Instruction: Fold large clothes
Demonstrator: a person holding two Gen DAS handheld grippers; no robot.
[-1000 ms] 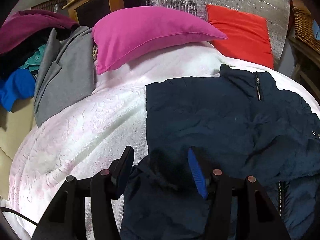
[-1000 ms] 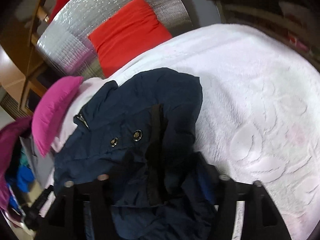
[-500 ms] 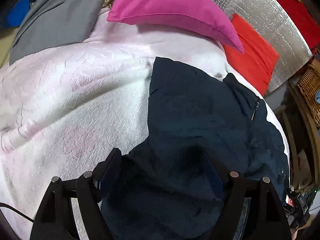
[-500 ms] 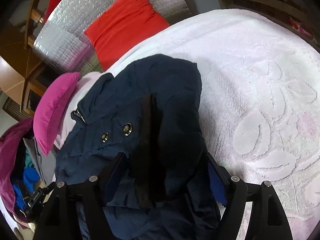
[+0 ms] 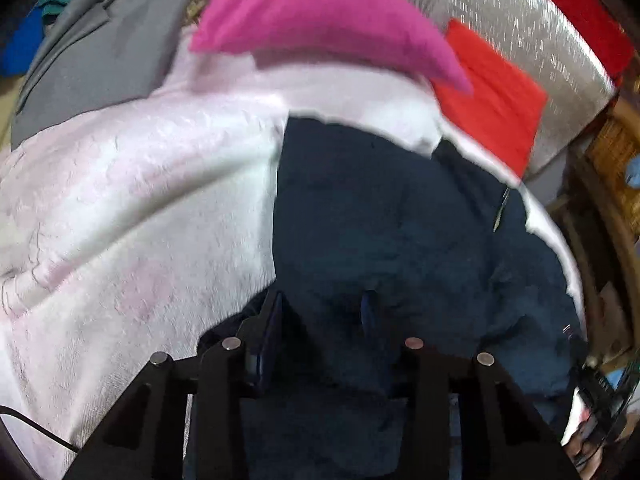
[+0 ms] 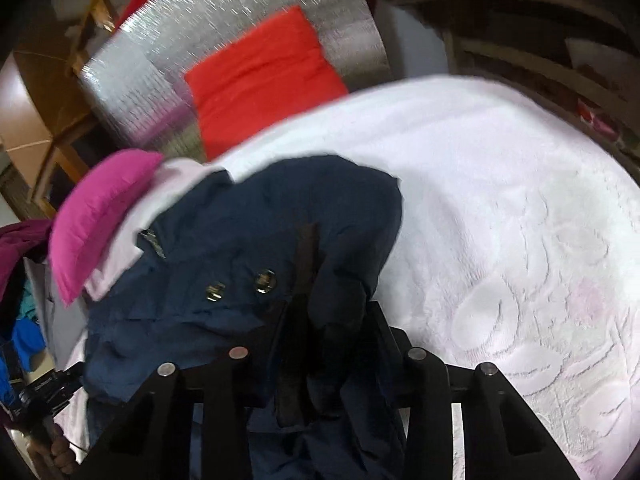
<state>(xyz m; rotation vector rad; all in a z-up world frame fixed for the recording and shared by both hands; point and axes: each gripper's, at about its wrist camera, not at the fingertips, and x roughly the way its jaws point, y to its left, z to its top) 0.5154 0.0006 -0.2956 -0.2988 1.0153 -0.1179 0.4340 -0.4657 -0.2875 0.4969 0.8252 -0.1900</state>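
A navy padded jacket (image 5: pixel 380 208) lies on a white, pink-tinted bedspread (image 5: pixel 140 200). My left gripper (image 5: pixel 320 312) is at the jacket's near left edge. Its jaws are closing, with a bunch of navy fabric pinched between the pads. In the right wrist view the jacket (image 6: pixel 280 208) shows two metal snaps and a dark strip. My right gripper (image 6: pixel 332 320) is at its near right side, jaws also closing, with a thick fold of the jacket filling the gap between the fingers.
A magenta pillow (image 5: pixel 312 12) and a red cushion (image 5: pixel 492 100) lie at the head of the bed against a silver foil mat (image 5: pixel 520 12). A grey garment (image 5: pixel 100 60) and other clothes are piled at the left. A wicker basket (image 5: pixel 612 148) stands beyond the bed's right edge.
Both pairs of jaws stood wide over the jacket half a second ago and have since narrowed onto its fabric. The left gripper has shifted and rolled; the right has stayed put.
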